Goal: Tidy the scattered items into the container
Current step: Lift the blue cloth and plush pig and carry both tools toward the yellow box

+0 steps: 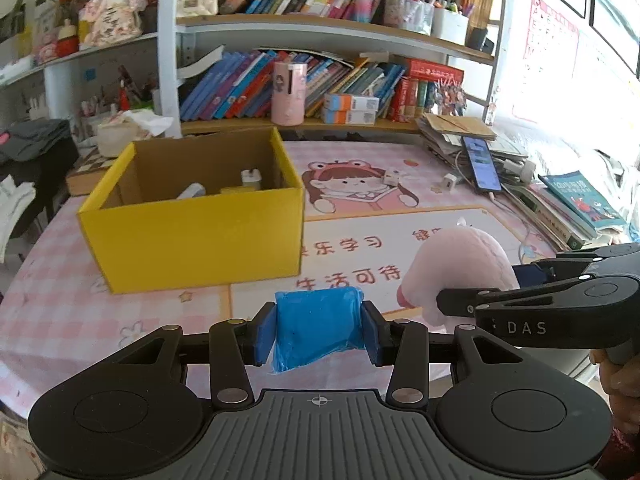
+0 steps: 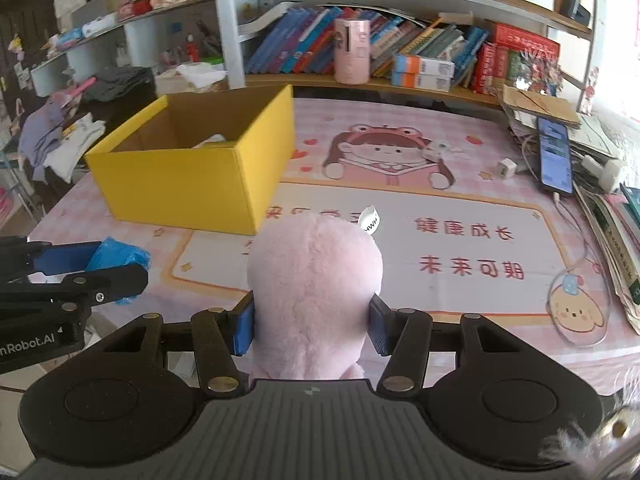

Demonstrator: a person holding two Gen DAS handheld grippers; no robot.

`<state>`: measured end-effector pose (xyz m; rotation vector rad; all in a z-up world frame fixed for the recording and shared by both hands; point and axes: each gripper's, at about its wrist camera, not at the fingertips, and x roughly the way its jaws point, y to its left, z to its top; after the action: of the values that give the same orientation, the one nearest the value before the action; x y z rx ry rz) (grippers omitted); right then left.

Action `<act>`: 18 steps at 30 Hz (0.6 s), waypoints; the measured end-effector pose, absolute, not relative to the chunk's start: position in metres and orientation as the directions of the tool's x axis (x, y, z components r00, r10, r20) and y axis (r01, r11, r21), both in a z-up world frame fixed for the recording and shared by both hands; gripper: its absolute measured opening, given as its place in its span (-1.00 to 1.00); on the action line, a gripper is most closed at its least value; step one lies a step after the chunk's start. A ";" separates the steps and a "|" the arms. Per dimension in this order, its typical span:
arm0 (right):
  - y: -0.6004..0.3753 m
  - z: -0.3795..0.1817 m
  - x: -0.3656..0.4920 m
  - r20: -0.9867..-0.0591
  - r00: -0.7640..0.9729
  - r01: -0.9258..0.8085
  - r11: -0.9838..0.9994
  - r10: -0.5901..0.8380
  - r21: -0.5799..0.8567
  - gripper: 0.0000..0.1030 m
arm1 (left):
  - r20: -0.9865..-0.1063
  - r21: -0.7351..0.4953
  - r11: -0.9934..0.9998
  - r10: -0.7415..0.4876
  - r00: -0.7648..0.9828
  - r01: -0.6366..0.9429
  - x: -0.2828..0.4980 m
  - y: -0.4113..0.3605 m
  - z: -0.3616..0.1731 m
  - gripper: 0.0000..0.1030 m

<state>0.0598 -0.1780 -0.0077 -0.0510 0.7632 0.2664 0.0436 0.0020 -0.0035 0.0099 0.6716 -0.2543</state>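
Blue packet (image 1: 318, 326): clamped between both pads of the left gripper (image 1: 318, 330), carried above the table; soft wrapping, bulging below the pads.
Pink plush toy (image 2: 314, 280): clamped at its sides by the right gripper (image 2: 312, 326); also off the table, at 3 o'clock of the packet in the left wrist view.
Yellow box (image 1: 192, 240): the container, at 11 o'clock of both loads; top open, several small items already inside.
Step in hand: carry both loads to the box; judged mid-transfer.
Method: lift each load above the near wall, centre it over the opening, then part the pads. Deliver one at a time; the grippers travel just beside each other.
Edges: near wall and right corner lie on the approach path.
Open room: pink desk mat (image 2: 460, 208) bare between loads and box. White charger (image 2: 505, 168) and phone (image 2: 555, 160) at 1 o'clock, well apart.
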 end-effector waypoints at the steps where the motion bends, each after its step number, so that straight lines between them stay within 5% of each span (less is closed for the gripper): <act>1: -0.173 -0.007 0.058 -0.689 0.689 -0.267 0.963 0.225 0.048 0.01 | -0.616 -0.075 0.970 -0.227 0.755 0.230 0.042 0.006 -0.004 -0.18; 18: -0.104 -0.002 0.058 -0.675 0.660 -0.423 0.906 0.329 0.028 0.01 | -0.598 -0.089 0.988 -0.155 0.786 0.127 0.029 0.066 -0.001 -0.20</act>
<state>0.0579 -0.1045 -0.0018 -0.1356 0.7353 0.4266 0.0289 0.0658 -0.0008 -0.0448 0.6487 -0.1520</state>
